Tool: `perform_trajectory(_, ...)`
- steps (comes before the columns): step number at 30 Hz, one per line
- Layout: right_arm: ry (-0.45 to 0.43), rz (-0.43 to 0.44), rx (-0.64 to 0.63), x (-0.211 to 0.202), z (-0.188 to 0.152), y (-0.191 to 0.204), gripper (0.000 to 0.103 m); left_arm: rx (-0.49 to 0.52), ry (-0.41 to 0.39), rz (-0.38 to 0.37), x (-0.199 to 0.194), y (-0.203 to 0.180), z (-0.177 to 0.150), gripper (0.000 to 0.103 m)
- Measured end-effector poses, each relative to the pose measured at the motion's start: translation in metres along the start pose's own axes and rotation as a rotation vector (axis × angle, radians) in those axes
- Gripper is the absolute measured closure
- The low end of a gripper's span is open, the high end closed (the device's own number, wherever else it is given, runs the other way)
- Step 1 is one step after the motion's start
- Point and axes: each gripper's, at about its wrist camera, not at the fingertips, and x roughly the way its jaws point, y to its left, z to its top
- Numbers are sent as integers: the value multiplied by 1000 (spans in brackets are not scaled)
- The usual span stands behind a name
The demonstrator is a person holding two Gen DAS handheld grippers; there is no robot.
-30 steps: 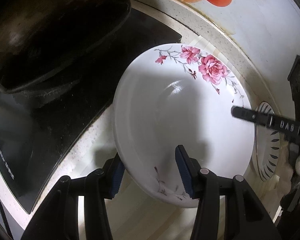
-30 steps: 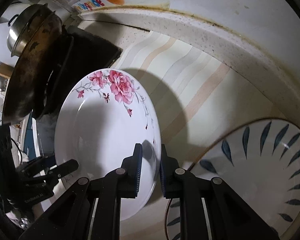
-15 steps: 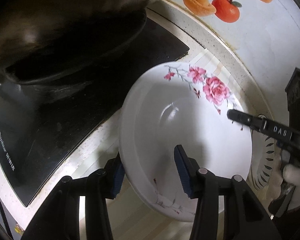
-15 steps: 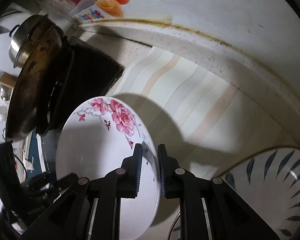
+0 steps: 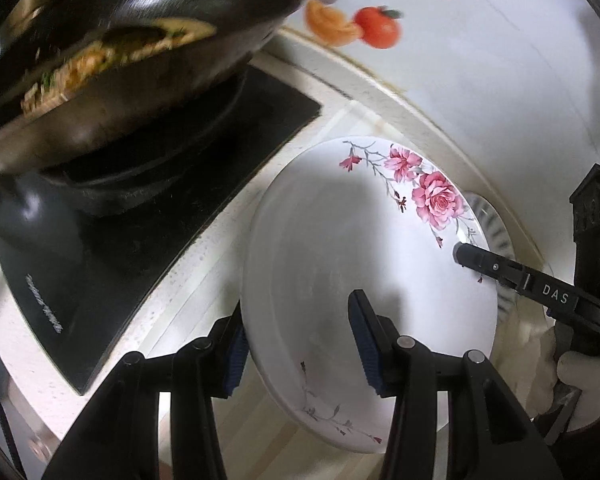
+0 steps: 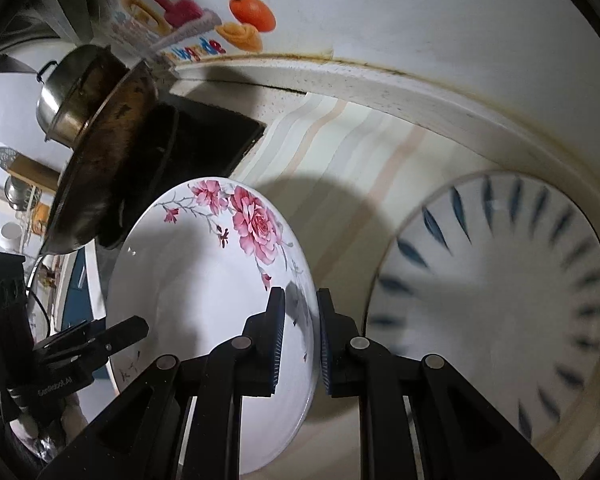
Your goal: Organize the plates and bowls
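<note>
above the striped counter (image 6: 340,148), both grippers (image 5: 300,344) (image 6: 300,332) clamping rose plate (image 5: 340,240) rim

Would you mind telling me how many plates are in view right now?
2. The rose plate is held up between both tools beside the stove; the blue-leaf plate lies on the counter to its right. Others may be hidden out of frame.

A pale speckled counter (image 6: 380,92) runs beneath both pairs of jaws, ending at a raised back edge against the wall. A striped cream mat (image 6: 352,152) covers it directly ahead of the right jaws. To the right of those jaws a blue-leaf plate (image 6: 500,280) lies flat on it. Left of the left jaws a black cooktop (image 5: 148,216) sits on the counter.
</note>
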Motion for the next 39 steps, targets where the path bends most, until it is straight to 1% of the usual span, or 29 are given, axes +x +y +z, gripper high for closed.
perform_trajectory(3, -34, -20, 18, -23, -25, 6, 86, 59, -3, -14, -14, -8, -10, 59)
perform_trajectory(6, -58, -43, 54, -45, -57, 13, 86, 125, 10, -33, -31, -15, -27, 59)
perform_trajectory(9, -79, -43, 106, -67, -96, 15, 86, 187, 25, -52, -45, -23, -44, 59)
perform_trajectory(10, -87, -53, 124, -75, -114, 17, 86, 208, 28, -58, -49, -26, -51, 59)
perform_trajectory(12, -100, -59, 156, -86, -139, 17, 86, 252, 51, -73, -54, -34, -66, 59)
perform_trajectory(19, -170, -79, 303, -133, -239, 10, 86, 378, 132, -121, -56, -62, -112, 59)
perform_trajectory(22, -187, -100, 359, -147, -276, 5, 86, 444, 172, -133, -48, -79, -129, 59)
perform_trajectory(24, -196, -108, 405, -152, -301, -2, 86, 475, 185, -134, -41, -86, -135, 59)
perform_trajectory(26, -196, -112, 435, -153, -317, -11, 86, 506, 197, -128, -34, -95, -143, 59)
perform_trajectory(30, -189, -131, 483, -148, -344, -24, 86, 552, 225, -101, -12, -112, -143, 59)
perform_trajectory(36, -174, -134, 540, -134, -366, -43, 86, 606, 236, -54, 6, -126, -146, 59)
perform_trajectory(39, -167, -131, 553, -129, -369, -49, 86, 627, 237, -34, 10, -131, -147, 59)
